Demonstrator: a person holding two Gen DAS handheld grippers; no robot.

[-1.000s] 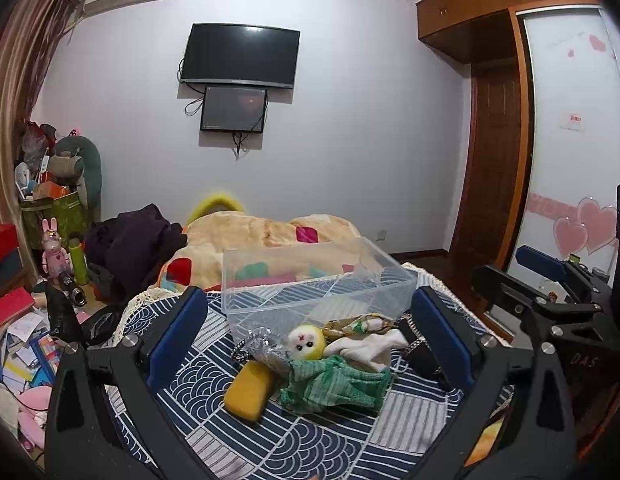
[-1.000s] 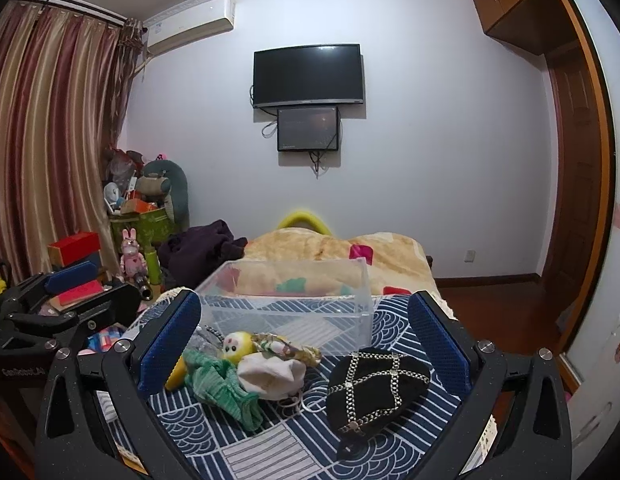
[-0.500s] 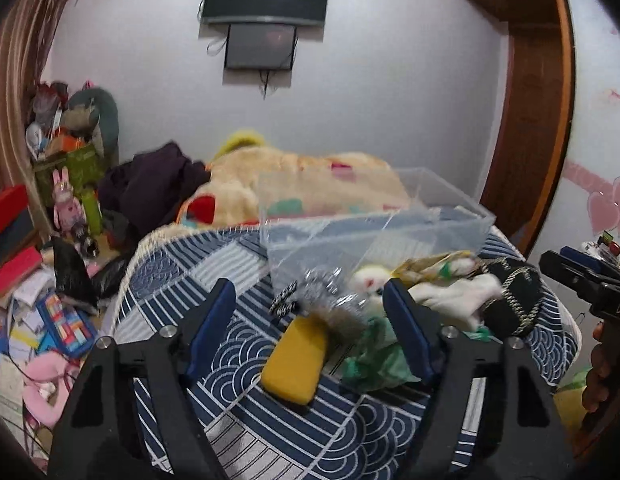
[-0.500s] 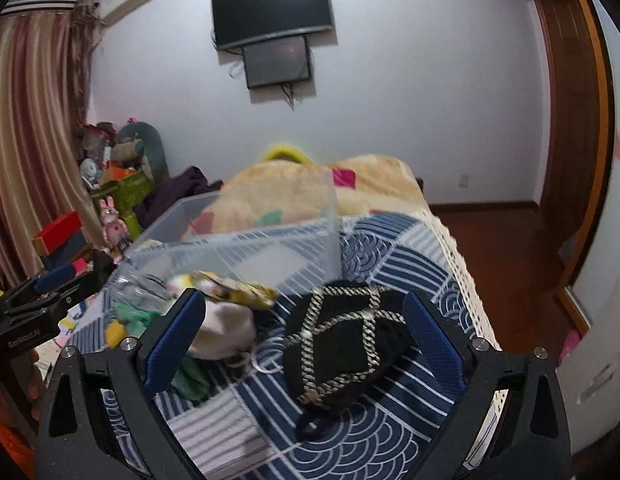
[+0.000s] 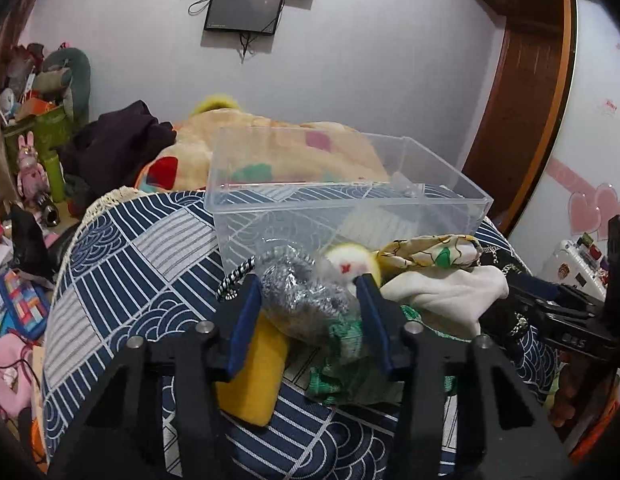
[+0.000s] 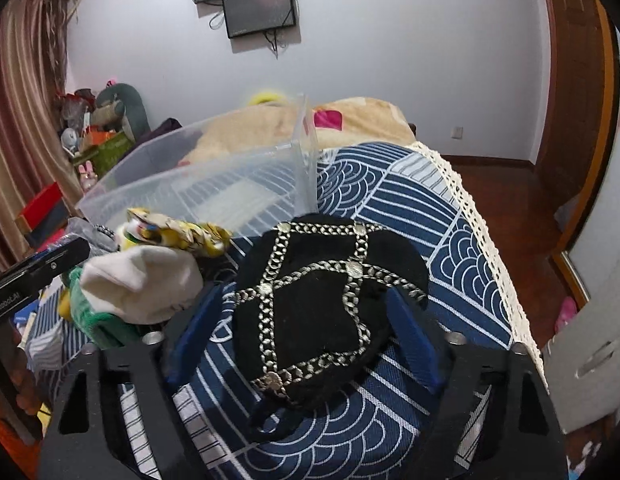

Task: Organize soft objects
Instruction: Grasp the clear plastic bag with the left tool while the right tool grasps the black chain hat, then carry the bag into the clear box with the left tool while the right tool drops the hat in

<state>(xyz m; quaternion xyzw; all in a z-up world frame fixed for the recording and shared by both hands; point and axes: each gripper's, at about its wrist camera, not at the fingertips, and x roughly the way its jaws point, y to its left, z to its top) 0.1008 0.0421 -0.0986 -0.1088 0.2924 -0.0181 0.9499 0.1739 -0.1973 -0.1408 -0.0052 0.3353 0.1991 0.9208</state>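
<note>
A clear plastic bin (image 5: 350, 200) stands empty on the blue patterned bedspread (image 5: 141, 264). In front of it lies a pile: a silver glittery bundle in clear wrap (image 5: 305, 300), a yellow-headed doll (image 5: 350, 266) in green cloth, a yellow sponge (image 5: 251, 376), a white sock (image 5: 446, 296) and a patterned cloth (image 5: 430, 250). My left gripper (image 5: 310, 320) has its jaws around the silver bundle, pads touching it. My right gripper (image 6: 305, 320) straddles a black hat with silver chains (image 6: 318, 312), jaws close to its sides. The bin also shows in the right wrist view (image 6: 213, 184).
A beige blanket (image 5: 269, 152) and dark clothes (image 5: 117, 144) lie behind the bin. The floor at left holds toys, books and a pink rabbit (image 5: 29, 168). A lace bedspread edge (image 6: 490, 248) and wooden floor are at right. The right gripper's body shows at the right (image 5: 570, 320).
Both grippers have moved forward and down onto the pile. The left jaws narrowed around the silver bundle; the right jaws narrowed around the black hat.
</note>
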